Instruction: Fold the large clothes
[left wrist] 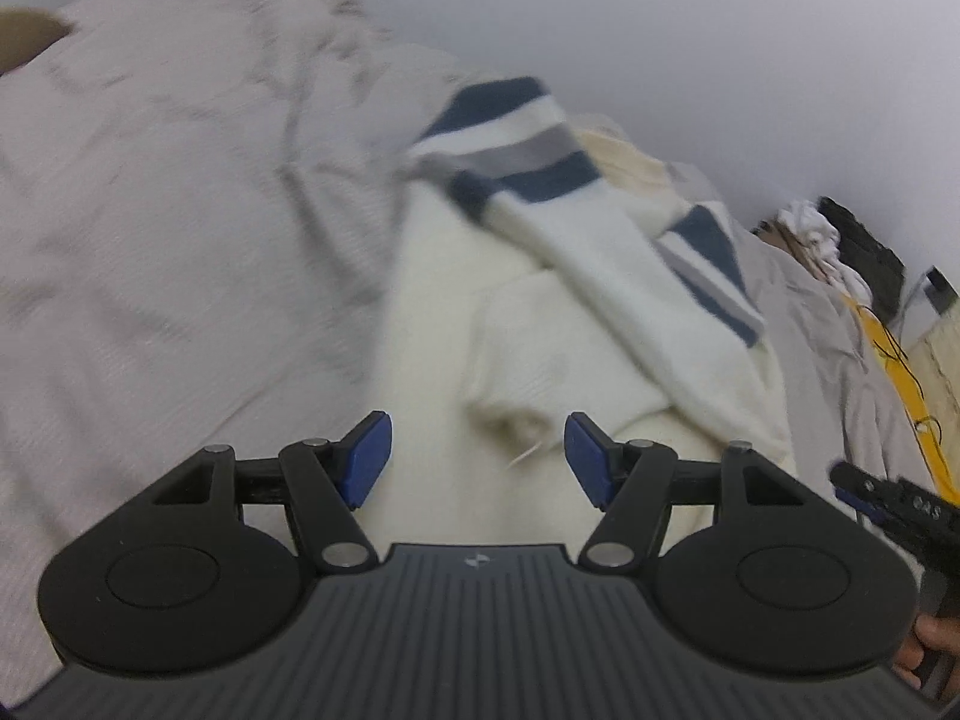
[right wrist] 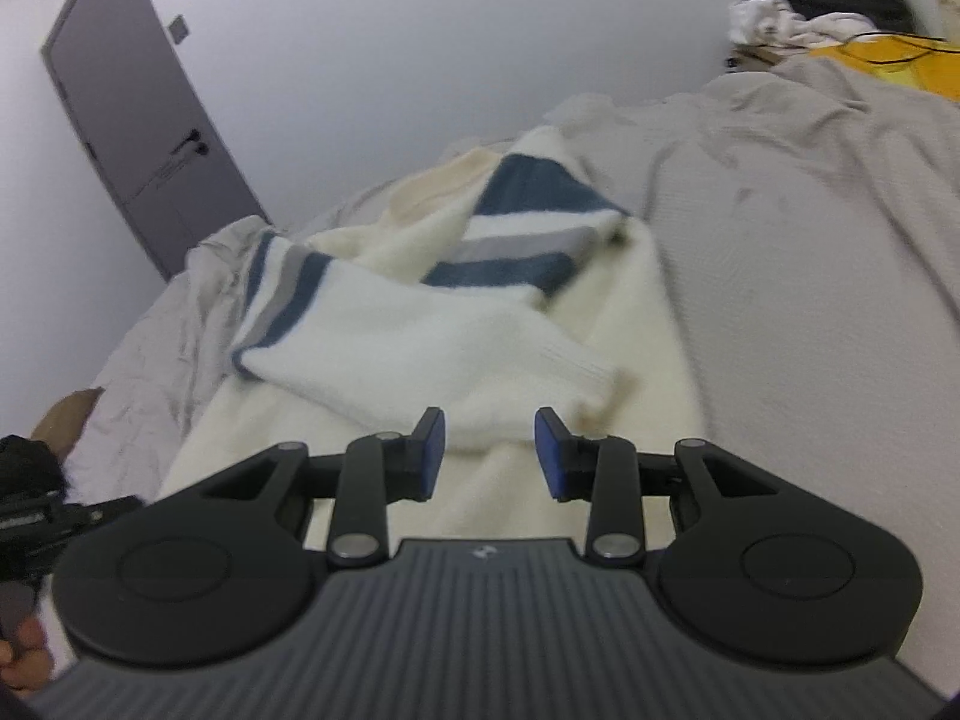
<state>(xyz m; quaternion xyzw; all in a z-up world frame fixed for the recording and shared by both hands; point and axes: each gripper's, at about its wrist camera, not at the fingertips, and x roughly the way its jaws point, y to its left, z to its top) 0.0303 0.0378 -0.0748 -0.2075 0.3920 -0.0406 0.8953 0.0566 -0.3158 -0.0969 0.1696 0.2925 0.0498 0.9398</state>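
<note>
A cream sweater (left wrist: 528,348) with blue and grey stripes lies on the bed, its striped sleeves folded across the body. It also shows in the right wrist view (right wrist: 420,324). My left gripper (left wrist: 477,459) is open and empty, just above the sweater's near edge. My right gripper (right wrist: 489,453) is open and empty, its blue pads either side of a sleeve cuff (right wrist: 576,372) without touching it.
A grey bedsheet (left wrist: 150,210) covers the bed around the sweater and also shows in the right wrist view (right wrist: 810,252). A grey door (right wrist: 138,108) stands at the far left. Piled clothes (right wrist: 798,6) and a yellow item (right wrist: 912,60) lie at the bed's far end.
</note>
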